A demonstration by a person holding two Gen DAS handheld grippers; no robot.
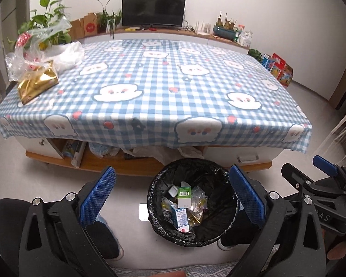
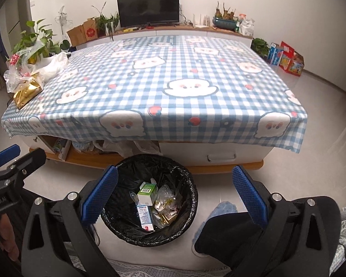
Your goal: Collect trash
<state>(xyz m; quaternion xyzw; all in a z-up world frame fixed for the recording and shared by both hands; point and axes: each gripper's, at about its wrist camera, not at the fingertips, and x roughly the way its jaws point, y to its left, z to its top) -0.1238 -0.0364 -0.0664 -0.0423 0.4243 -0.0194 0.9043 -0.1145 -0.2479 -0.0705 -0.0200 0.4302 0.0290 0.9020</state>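
Observation:
A black-lined trash bin [image 1: 160, 225] stands on the floor in front of the low table; it also shows in the right wrist view [image 2: 191, 184]. Inside lie a green-topped carton [image 1: 184, 196], a blue carton [image 1: 179, 217] and clear and gold wrappers [image 2: 165, 204]. My left gripper [image 1: 171, 196] is open and empty, held above the bin. My right gripper [image 2: 175, 196] is open and empty beside it, just right of the bin. A gold bag [image 1: 38, 83] and clear plastic bags [image 1: 26, 53] lie on the table's left corner.
A blue checked tablecloth [image 1: 163, 85] covers the low table. Potted plants [image 1: 48, 20] stand at the left. A TV [image 1: 153, 10] sits on the back sideboard. Boxes [image 1: 280, 68] stand on the floor at the right. My knees [image 2: 230, 237] flank the bin.

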